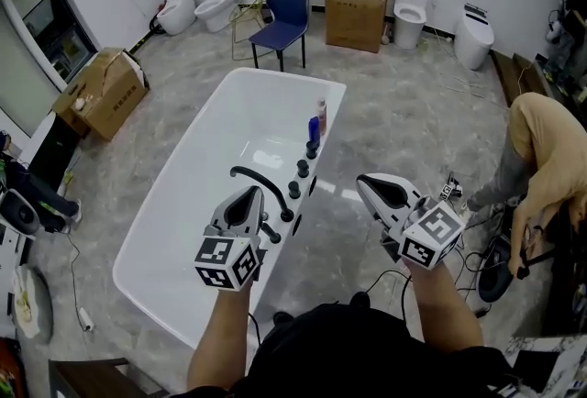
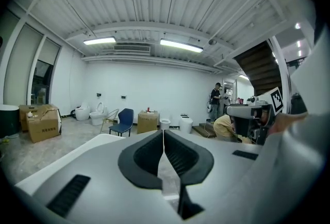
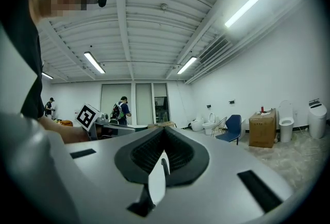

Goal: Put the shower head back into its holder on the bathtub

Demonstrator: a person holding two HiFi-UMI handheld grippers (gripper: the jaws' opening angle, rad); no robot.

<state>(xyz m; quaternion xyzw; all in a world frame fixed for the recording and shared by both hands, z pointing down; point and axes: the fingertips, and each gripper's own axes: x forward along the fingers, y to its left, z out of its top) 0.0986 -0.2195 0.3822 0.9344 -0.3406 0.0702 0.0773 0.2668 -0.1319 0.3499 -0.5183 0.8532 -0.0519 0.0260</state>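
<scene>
White oval bathtub is sitting mid-frame, its black shower head seemingly lying on the rim just beside the left gripper. It and the right gripper are hovering fully closed, holding nothing; arriving closed risks nudging the head into the tub.

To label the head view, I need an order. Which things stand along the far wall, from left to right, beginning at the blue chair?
blue chair → box → tall toilet → low toilet
</scene>
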